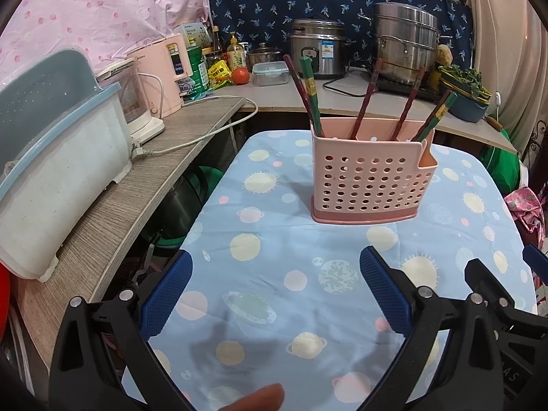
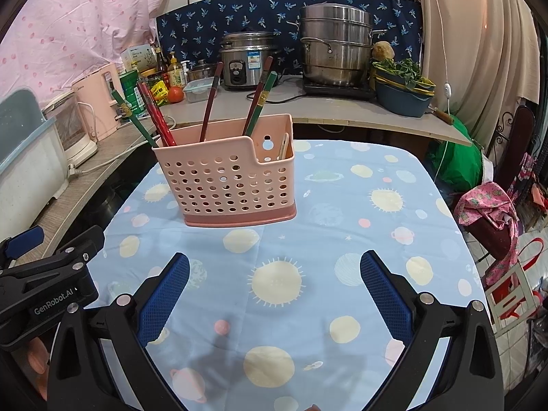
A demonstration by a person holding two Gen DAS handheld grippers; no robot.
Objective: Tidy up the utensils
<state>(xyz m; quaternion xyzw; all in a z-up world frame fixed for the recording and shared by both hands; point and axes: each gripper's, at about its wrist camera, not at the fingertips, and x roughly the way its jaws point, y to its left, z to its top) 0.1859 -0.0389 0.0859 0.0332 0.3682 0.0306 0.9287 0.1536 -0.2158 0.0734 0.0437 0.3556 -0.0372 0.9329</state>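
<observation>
A pink perforated utensil holder stands upright on the table's blue planet-print cloth; it also shows in the right wrist view. Several red and green chopsticks lean in it, also seen in the right wrist view. A pale wooden utensil sits in its right side pocket. My left gripper is open and empty above the cloth, short of the holder. My right gripper is open and empty beside it. The left gripper's side shows in the right wrist view.
A wooden shelf on the left carries a white-and-blue dish rack, a kettle and a white cable. The back counter holds a rice cooker, a steel steamer pot, bottles and a basin of greens.
</observation>
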